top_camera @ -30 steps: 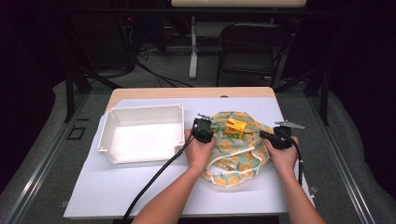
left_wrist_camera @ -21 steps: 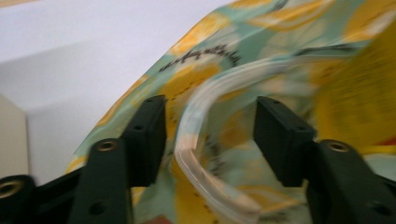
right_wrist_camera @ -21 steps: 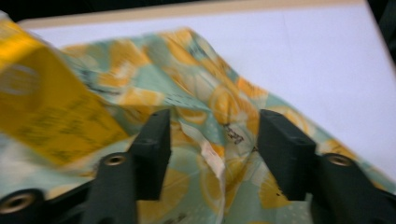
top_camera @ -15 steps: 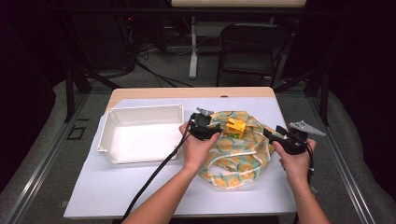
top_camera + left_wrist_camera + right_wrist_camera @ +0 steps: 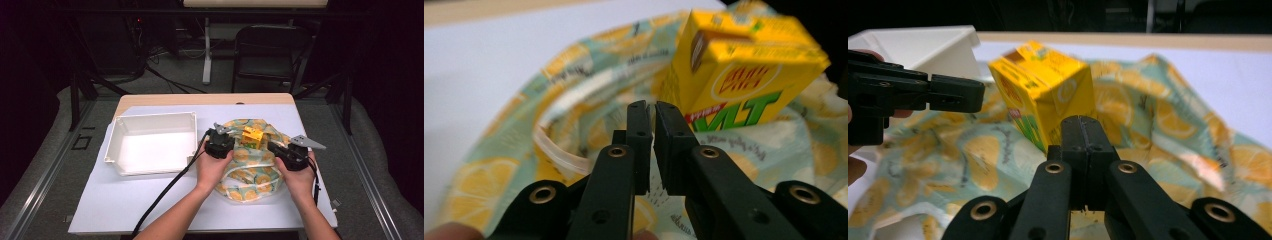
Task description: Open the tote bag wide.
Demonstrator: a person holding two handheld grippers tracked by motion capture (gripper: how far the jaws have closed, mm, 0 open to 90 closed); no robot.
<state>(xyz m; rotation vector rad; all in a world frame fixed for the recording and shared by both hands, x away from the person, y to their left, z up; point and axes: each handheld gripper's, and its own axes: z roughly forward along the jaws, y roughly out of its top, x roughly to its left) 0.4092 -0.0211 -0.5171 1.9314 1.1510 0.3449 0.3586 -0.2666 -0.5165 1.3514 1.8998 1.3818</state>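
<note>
- A shallow white square plastic tray (image 5: 150,145) sits on the left part of the worktop (image 5: 150,205), which is covered with a white sheet; its corner also shows in the right gripper view (image 5: 923,47).
- Just right of the tray, the left hand-held gripper (image 5: 222,145) is held in the person's left hand (image 5: 212,167), and a black cable (image 5: 165,192) trails from it towards the near edge of the worktop.
- In the left gripper view its jaws have just been closing and now stand nearly together with only a thin slit between them; nothing is pinched there, and the tips (image 5: 650,117) hang over the cloth, just in front of the carton's lower edge.
- A soft fabric bag printed with lemon slices on pale green (image 5: 250,172) lies crumpled on the worktop between the two hands, with a pale strap (image 5: 559,150) curling across it.
- A small yellow drink carton with green lettering (image 5: 252,136) stands on the bag's far part, tilted, between the two grippers and touching neither (image 5: 744,75) (image 5: 1043,85).
- The right hand-held gripper (image 5: 281,150), with a grey three-cornered plate on top, is held in the right hand (image 5: 297,177) at the bag's right side.
- Its jaws have just been closing too and are now pressed together on nothing, with the tips (image 5: 1083,127) just short of the carton's lower corner.
</note>
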